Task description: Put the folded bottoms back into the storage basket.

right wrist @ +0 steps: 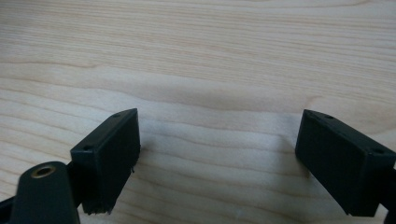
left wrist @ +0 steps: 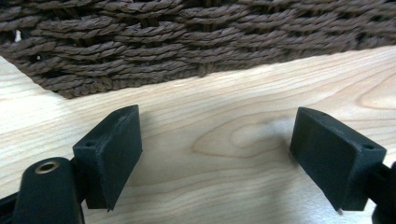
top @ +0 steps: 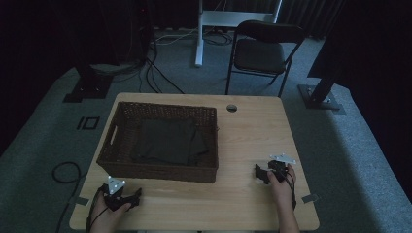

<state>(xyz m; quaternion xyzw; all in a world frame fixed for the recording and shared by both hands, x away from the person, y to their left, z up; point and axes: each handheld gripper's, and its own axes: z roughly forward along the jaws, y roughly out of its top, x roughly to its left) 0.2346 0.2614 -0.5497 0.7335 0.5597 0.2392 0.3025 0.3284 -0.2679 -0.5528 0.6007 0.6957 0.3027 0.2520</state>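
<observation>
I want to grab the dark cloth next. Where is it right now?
In the high view, the dark cloth lies folded inside the wicker basket on the table's left half, beyond the left gripper.

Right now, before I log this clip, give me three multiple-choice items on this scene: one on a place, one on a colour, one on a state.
1. Where does the dark folded cloth lie?
A. Inside the wicker basket
B. On the bare table
C. On the chair

2. What colour is the basket?
A. White
B. Dark brown
C. Red

3. How do the left tongs stand?
A. Shut on the cloth
B. Shut on nothing
C. Open, nothing between the jaws

Key:
1 A, the high view shows the cloth within the basket's walls.
2 B, the left gripper view shows brown woven strands up close.
3 C, the jaws stand wide apart over bare wood; the right tongs do likewise.
</observation>
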